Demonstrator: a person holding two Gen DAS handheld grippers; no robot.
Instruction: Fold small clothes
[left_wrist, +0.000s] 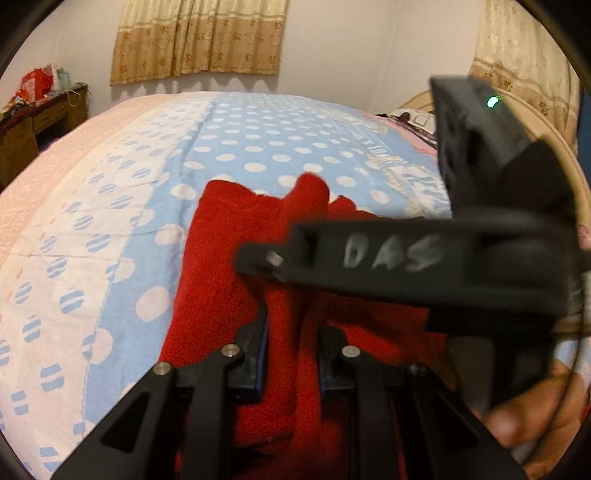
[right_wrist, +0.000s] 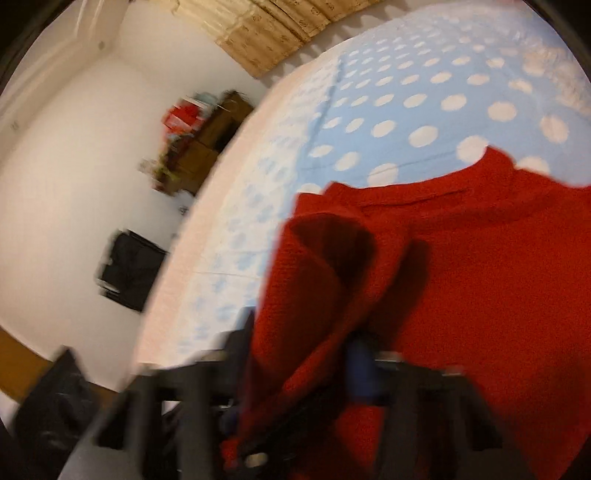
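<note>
A red knitted garment (left_wrist: 221, 236) lies on the blue polka-dot bedspread (left_wrist: 258, 147). At the bottom of the left wrist view, my left gripper (left_wrist: 291, 354) is shut on a raised fold of it, which fills the gap between the pads. My right gripper (left_wrist: 258, 262), black and marked "DAS", crosses from the right just above the cloth. The right wrist view is blurred. There the red garment (right_wrist: 480, 277) spreads over the bedspread (right_wrist: 406, 103), and a bunched fold stands up from between the fingers of the right gripper (right_wrist: 299, 354), which is shut on it.
The bed has a pink and white striped border on its left side. A cluttered wooden desk (left_wrist: 37, 122) stands against the wall beyond it. Beige curtains (left_wrist: 199, 37) hang behind. A person's hand (left_wrist: 535, 417) shows at lower right. A black bag (right_wrist: 129, 269) sits on the floor.
</note>
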